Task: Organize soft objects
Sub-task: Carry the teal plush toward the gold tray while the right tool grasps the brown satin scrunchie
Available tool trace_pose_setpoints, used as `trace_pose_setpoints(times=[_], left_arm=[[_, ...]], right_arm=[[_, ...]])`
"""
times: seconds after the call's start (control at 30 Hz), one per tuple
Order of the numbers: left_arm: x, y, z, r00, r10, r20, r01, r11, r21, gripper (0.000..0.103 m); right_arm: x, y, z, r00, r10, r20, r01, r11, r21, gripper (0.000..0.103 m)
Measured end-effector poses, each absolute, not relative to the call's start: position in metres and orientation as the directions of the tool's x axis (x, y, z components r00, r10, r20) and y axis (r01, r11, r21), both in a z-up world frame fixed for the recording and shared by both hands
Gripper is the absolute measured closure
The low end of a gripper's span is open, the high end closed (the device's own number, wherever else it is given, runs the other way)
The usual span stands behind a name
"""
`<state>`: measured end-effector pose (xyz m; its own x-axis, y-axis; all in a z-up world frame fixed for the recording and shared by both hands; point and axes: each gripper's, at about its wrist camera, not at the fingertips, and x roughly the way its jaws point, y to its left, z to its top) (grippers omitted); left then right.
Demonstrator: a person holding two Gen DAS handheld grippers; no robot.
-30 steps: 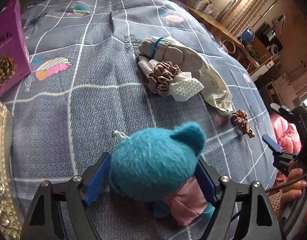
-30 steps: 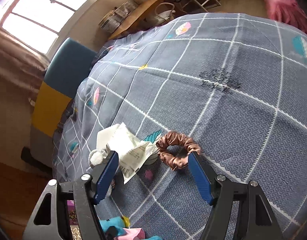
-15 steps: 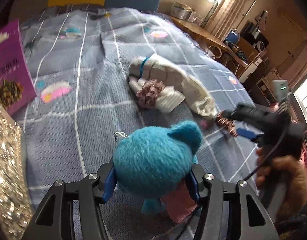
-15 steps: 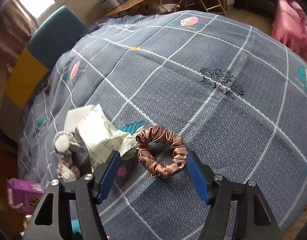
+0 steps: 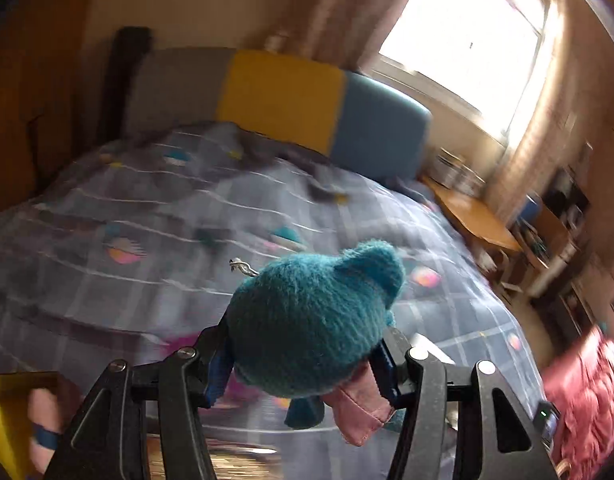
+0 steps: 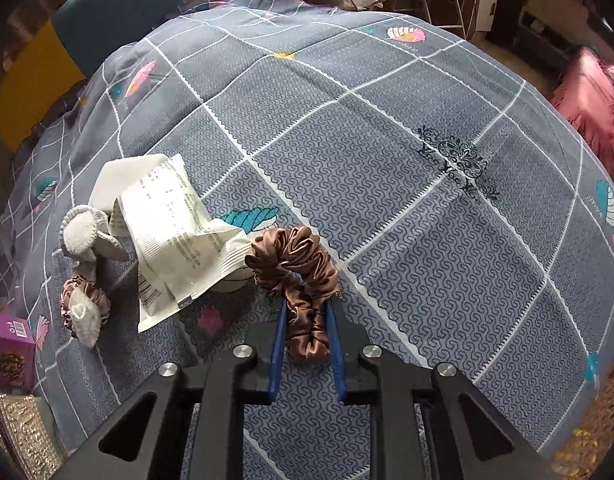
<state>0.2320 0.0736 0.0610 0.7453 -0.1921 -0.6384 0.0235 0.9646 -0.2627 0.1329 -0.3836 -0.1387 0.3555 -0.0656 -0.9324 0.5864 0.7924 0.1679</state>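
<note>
- You are working over the grey grid-patterned bedspread [image 6: 407, 184], where the loose soft things lie well left of your right tool.
- Your left gripper [image 5: 303, 354] is clamped on the teal knitted plush toy with a pink skirt [image 5: 311, 320], held up off the bed; keep the squeeze on its round head, since the body dangles free below.
- Your right gripper [image 6: 305, 334] is nearly closed on 1 end of the brown satin scrunchie [image 6: 297, 268]; lift straight up so its free loop clears the white printed plastic packet [image 6: 175, 236] it touches.
- Only the right view shows the rolled white socks [image 6: 85, 234] and the second scrunchie [image 6: 83, 304]; the left view is motion-blurred and shows the headboard and window instead.
</note>
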Motion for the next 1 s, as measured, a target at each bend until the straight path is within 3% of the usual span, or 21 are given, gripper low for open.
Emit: trace_pose_setpoints(times=[0.23,0.7,1.0], left_arm=[[0.158,0.190,0.030,0.763,-0.075,-0.641,-0.134,0.953,-0.272,0.045],[0.007,0.267,-0.046,0.693,-0.005,-0.721,-0.269,0.926,-0.265,0.044],[0.000,0.288,-0.087,0.605,0.102,-0.790,-0.372,0.913,-0.167,0.038]], right_arm=[[0.135,-0.375,-0.136,0.351,-0.092,-0.932,0.557,0.820,0.130,0.086],[0.124,-0.362,-0.123,0.392,-0.132,-0.911,0.530,0.842,0.106,0.088],[0.108,-0.334,-0.086,0.575,0.022,-0.818,0.386,0.874,0.294,0.088]])
